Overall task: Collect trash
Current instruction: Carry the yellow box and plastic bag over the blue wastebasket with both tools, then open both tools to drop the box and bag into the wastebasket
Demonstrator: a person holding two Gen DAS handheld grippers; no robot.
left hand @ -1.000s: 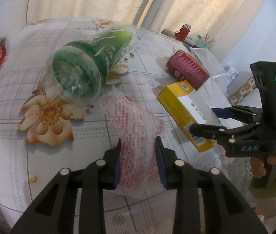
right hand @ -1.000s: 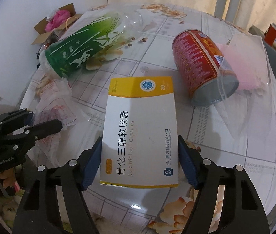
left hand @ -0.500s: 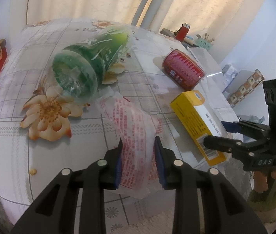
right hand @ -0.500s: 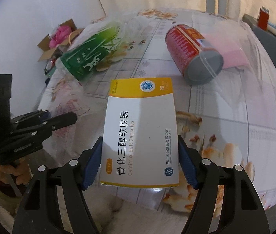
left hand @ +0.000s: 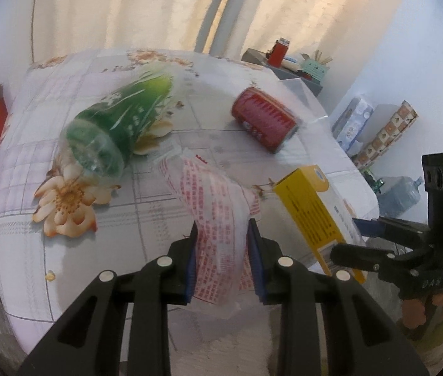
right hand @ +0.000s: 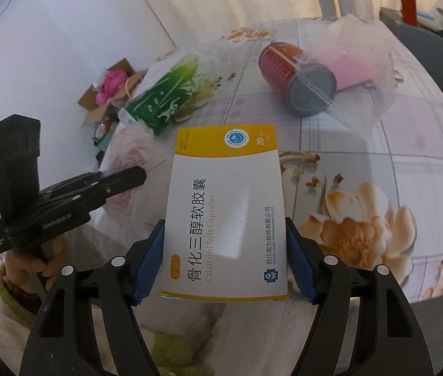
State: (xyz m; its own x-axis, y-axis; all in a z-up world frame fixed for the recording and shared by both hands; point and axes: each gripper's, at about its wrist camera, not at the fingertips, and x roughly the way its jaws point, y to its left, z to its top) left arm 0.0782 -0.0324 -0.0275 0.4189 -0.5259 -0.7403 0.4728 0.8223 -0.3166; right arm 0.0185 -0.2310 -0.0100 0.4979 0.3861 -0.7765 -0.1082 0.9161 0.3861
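1. Flowers and squares cover the tablecloth (left hand: pixel 74 219) on the round table, and pale curtains hang behind it.
2. Your left gripper (left hand: pixel 221 250) is pinching the crinkly plastic wrapper (left hand: pixel 218 206) with red print. The wrapper's far end droops toward the cloth near the table's edge.
3. Your right gripper (right hand: pixel 224 263) is squeezing the yellow and white pill box (right hand: pixel 226 206) by its two sides. The box looks lifted off the table, close to you.
4. So I think you are in the carrying step: both hands have one piece of trash.
5. The green bottle (left hand: pixel 118 128) and the red can (left hand: pixel 263 120) lie on their sides on the table, not yet picked up.
6. No trash bin shows in either view. Next you need to find one, carry both pieces there, and let go.
7. Keep the squeeze soft on the wrapper, because it may slip out.
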